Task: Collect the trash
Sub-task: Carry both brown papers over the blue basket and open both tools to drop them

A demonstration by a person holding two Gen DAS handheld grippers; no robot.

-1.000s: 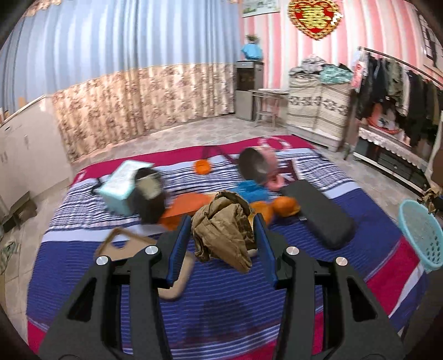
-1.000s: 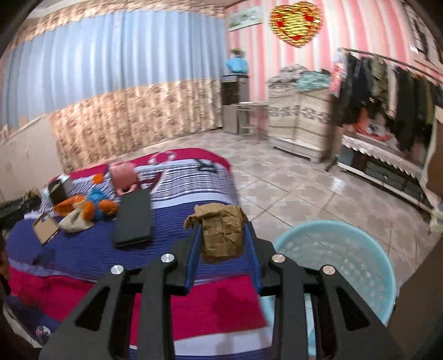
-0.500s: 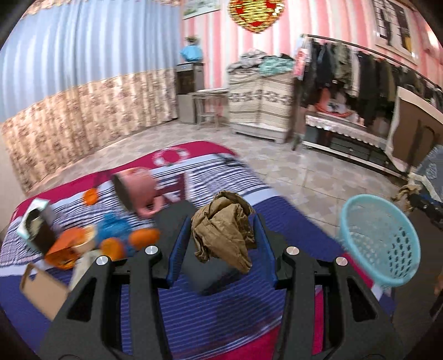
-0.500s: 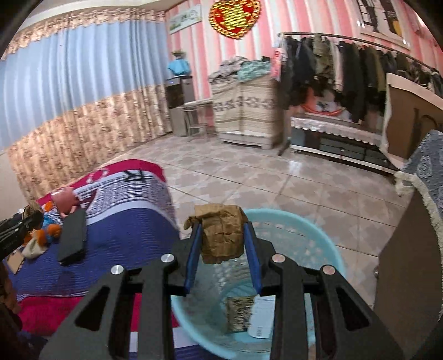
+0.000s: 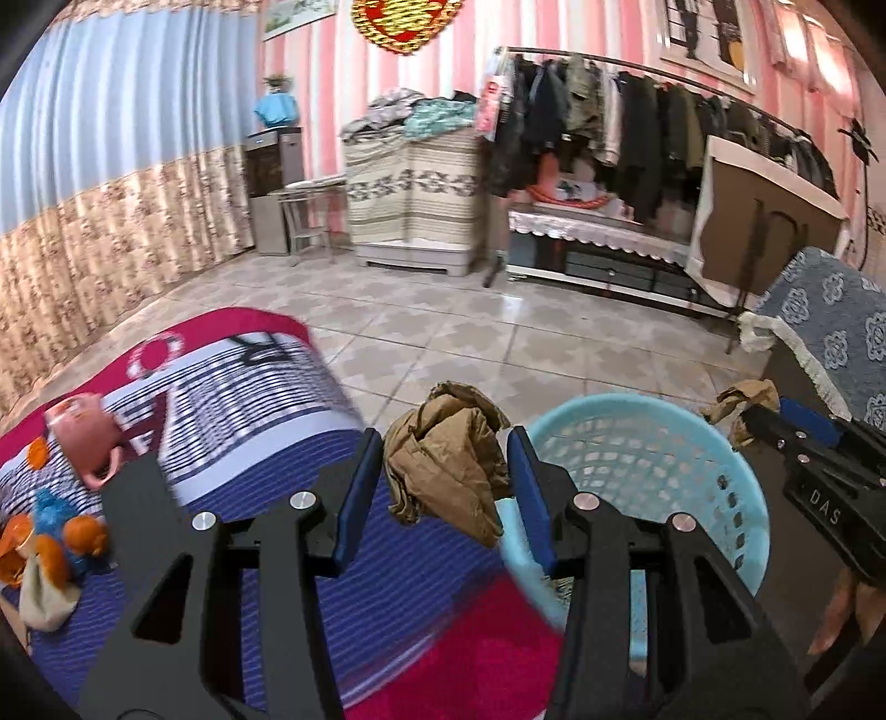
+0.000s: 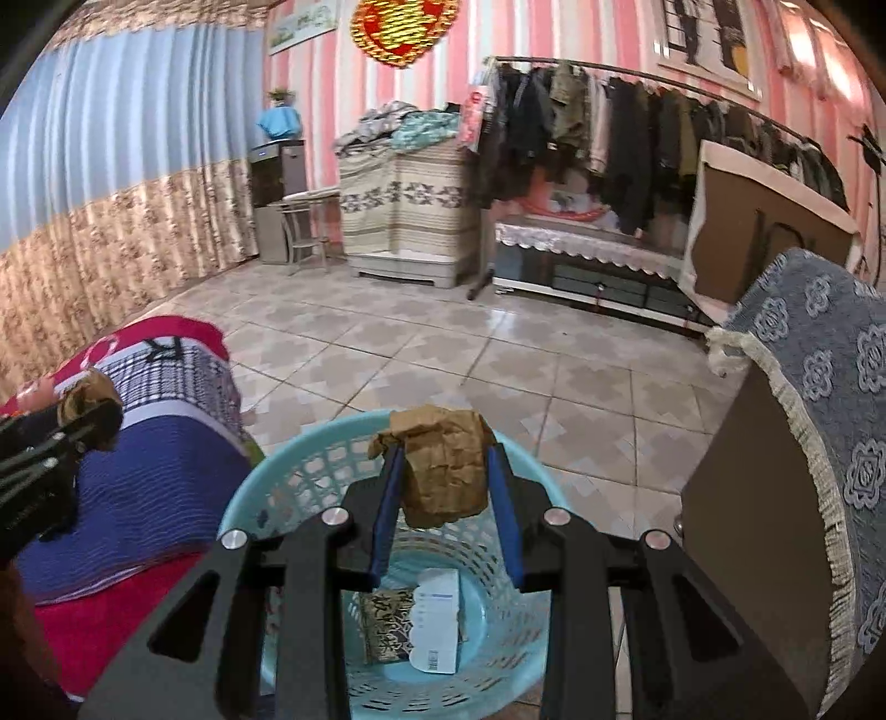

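Readable text: "DAS" embossed on the black body of the right gripper (image 5: 745, 412) as seen from the left wrist view; a large dark "R" on the white striped patch of the red-and-blue striped bedspread (image 5: 260, 387); white printed slip with a barcode (image 6: 437, 620) in the bin, print too small to read. Left gripper (image 5: 446, 471) is clenched on a crumpled brown paper wad (image 5: 448, 459), olive-tan, heavily creased, hanging below the blue pads, over the bed edge just left of the light blue perforated plastic basket (image 5: 736, 498). Right gripper (image 6: 446, 498) is clamped on a second crumpled brown paper piece (image 6: 443, 471), flatter, kraft-coloured, folded, held directly above the basket (image 6: 249, 498) opening. Basket bottom holds the slip and a dark gold-patterned wrapper (image 6: 387, 623). On the bed, far left: pink mug (image 5: 86, 437) on its side, orange-and-blue plush toy (image 5: 55, 531). Red-and-gold heart ornament (image 6: 407, 27) on the striped wall, characters not legible.
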